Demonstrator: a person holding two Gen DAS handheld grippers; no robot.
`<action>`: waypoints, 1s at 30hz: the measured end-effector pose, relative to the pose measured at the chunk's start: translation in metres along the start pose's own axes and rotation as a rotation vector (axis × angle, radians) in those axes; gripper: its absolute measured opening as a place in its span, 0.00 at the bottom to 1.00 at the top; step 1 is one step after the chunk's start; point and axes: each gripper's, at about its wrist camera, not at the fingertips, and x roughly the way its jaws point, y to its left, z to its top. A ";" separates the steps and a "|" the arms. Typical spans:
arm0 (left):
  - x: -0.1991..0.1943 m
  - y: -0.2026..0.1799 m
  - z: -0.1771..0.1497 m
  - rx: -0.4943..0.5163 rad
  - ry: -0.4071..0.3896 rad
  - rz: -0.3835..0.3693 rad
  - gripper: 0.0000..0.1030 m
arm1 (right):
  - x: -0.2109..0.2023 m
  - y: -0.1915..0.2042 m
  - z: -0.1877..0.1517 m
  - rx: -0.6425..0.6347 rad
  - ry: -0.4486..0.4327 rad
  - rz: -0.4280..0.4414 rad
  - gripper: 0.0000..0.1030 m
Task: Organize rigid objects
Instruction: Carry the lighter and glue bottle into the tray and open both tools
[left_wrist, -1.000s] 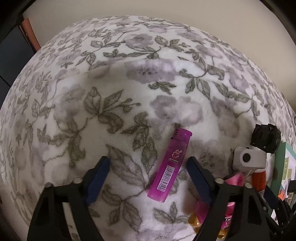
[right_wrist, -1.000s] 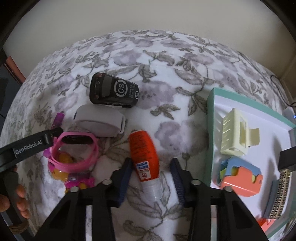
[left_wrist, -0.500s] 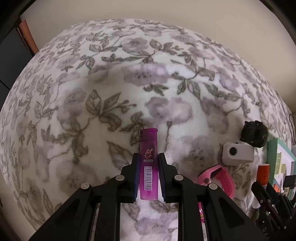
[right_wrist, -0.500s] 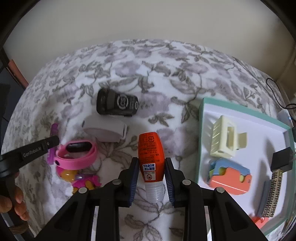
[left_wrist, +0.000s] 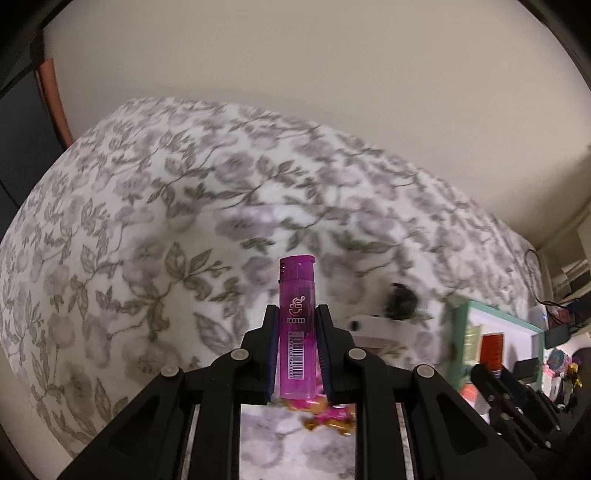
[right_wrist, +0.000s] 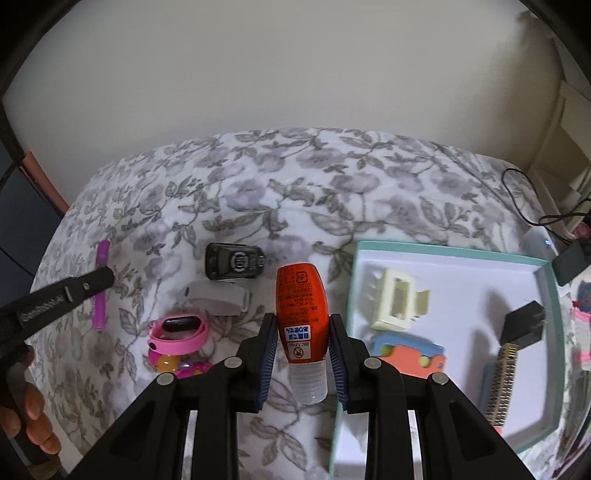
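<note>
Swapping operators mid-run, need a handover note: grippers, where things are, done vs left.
Left gripper: shut on the purple lighter, lifted off the floral blanket.
Right gripper: shut on the orange bottle, clear cap toward the camera, held beside the teal tray.
Done, in the tray: cream hair clip, coral and blue toy, black adapter, comb.
Left: tray both held items, then, from the blanket, the black case, grey case, pink watch band and the pink and yellow toy under it.
</note>
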 end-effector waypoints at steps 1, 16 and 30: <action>-0.003 -0.006 -0.001 0.008 -0.003 -0.014 0.19 | -0.001 -0.003 -0.001 0.003 0.002 -0.006 0.29; -0.011 -0.105 -0.031 0.171 0.014 -0.084 0.20 | -0.011 -0.078 -0.014 0.113 0.054 -0.061 0.29; 0.015 -0.195 -0.078 0.326 0.127 -0.183 0.20 | -0.006 -0.159 -0.032 0.241 0.118 -0.118 0.29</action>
